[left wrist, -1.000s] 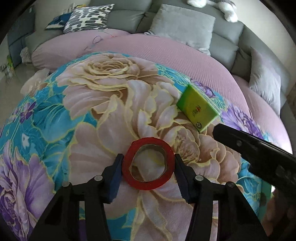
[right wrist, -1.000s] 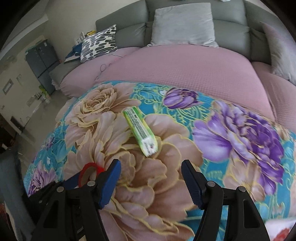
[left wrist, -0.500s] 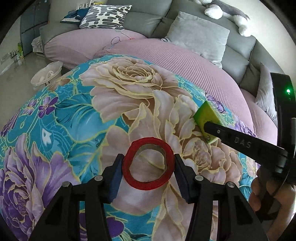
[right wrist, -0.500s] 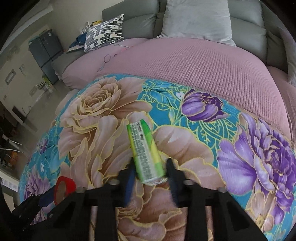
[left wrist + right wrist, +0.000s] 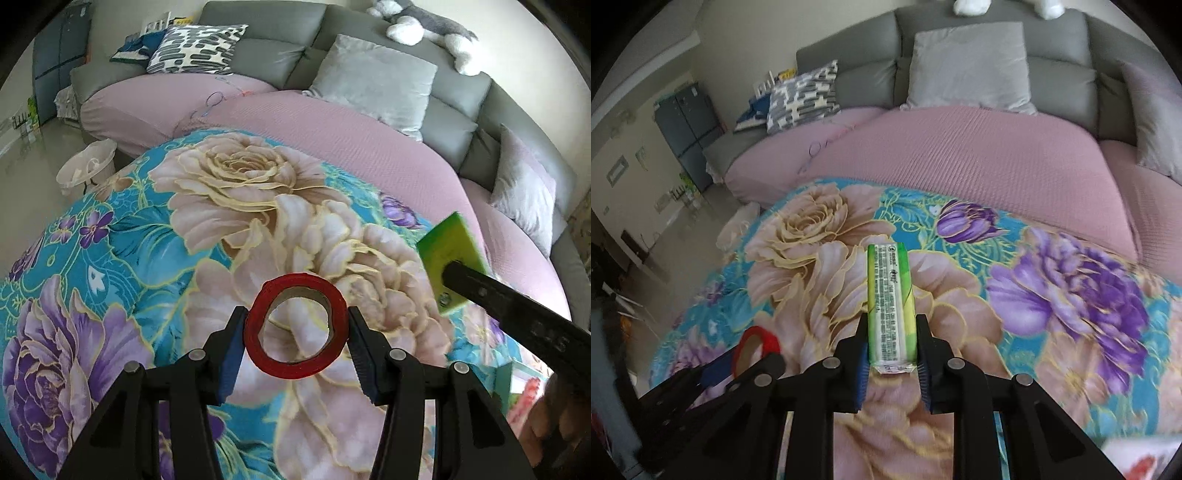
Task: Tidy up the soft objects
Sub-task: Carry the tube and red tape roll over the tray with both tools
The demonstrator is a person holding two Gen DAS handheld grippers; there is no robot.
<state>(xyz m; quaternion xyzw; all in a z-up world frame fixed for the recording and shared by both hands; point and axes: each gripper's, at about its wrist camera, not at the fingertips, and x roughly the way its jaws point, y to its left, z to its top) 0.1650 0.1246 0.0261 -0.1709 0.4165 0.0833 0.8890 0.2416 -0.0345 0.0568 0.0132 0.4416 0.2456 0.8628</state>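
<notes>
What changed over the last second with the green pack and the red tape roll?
The right gripper moved in over the green tissue pack, its jaws have just been closing, and now it clamps the pack's near end and has it lifted off the floral blanket. The left gripper kept its grip on the red tape roll throughout. The grey cushion and pink cover are unchanged.

Floral blanket [image 5: 122, 236] – turquoise ground, beige-pink roses, purple blooms, gold outlines. Round ring of tape [image 5: 295, 326] red, brown cardboard core. Slim tissue pack [image 5: 891, 301] green fading to yellow, white panel with dark print. Sofa cover [image 5: 979, 155] dusty pink, waffle texture. Sofa [image 5: 280, 55] grey; plain cushion [image 5: 373, 79] light grey; patterned cushion [image 5: 197, 48] white with dark blotches. Tool pads [image 5: 862, 369] blue, frames black.
</notes>
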